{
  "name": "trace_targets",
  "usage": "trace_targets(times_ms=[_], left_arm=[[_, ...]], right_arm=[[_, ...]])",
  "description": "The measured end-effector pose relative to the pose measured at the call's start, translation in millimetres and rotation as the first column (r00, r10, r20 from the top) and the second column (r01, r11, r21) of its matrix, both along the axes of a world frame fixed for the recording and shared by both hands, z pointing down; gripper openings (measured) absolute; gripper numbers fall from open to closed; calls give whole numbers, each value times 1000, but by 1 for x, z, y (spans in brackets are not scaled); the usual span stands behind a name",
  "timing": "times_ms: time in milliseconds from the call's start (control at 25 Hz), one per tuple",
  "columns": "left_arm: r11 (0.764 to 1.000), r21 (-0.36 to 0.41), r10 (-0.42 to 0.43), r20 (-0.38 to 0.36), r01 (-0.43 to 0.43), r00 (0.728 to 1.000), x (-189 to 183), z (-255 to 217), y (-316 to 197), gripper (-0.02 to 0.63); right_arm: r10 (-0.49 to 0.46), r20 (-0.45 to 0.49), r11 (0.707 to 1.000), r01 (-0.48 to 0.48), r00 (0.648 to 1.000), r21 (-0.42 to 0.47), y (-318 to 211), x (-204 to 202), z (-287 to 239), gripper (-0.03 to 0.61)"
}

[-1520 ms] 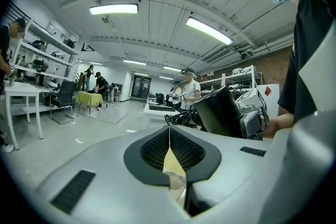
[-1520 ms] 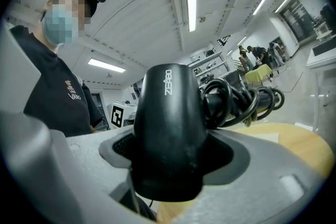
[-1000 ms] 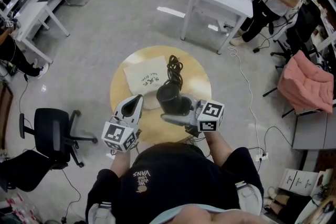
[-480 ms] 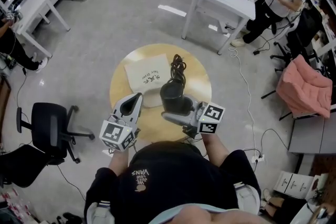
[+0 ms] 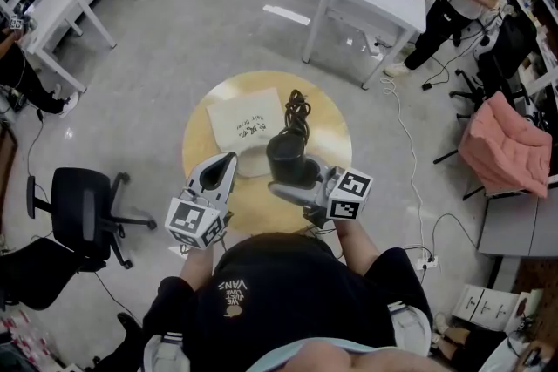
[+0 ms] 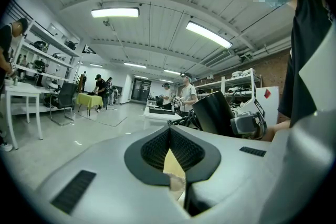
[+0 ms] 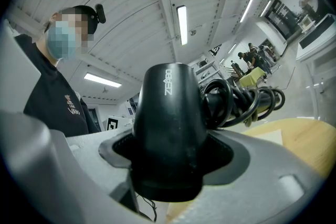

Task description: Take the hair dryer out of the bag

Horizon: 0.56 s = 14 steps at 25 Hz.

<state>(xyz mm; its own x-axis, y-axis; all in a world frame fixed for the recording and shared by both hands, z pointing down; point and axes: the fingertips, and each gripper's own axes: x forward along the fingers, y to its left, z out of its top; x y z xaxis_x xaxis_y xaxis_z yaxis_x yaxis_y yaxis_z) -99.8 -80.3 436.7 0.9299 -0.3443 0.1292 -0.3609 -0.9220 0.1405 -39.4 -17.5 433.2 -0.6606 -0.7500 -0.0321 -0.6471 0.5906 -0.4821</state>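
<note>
Head view overhead, both gripper views level, close, sharing hair dryer (image 5: 286, 159)

Bare tabletop (image 5: 336, 144) right of bag (image 5: 247, 125); coiled cord (image 5: 296, 111) perhaps over its edge.

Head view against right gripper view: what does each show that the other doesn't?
Head view only: the whole printed bag lying flat, an office chair on the floor. Right gripper view only: white lettering on the hair dryer, the jaws clamped round it. Both: the dryer, its coiled cord, the right gripper holding it, the wooden table.
</note>
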Motion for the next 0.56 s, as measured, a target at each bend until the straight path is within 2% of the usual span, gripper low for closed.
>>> trace_targets(times_ms=[560], left_arm=[[1000, 2, 23, -1, -23, 1000, 6, 2, 5, 12]], right_arm=[[-13, -5, 1000, 13, 1000, 2, 3, -1, 1, 351]])
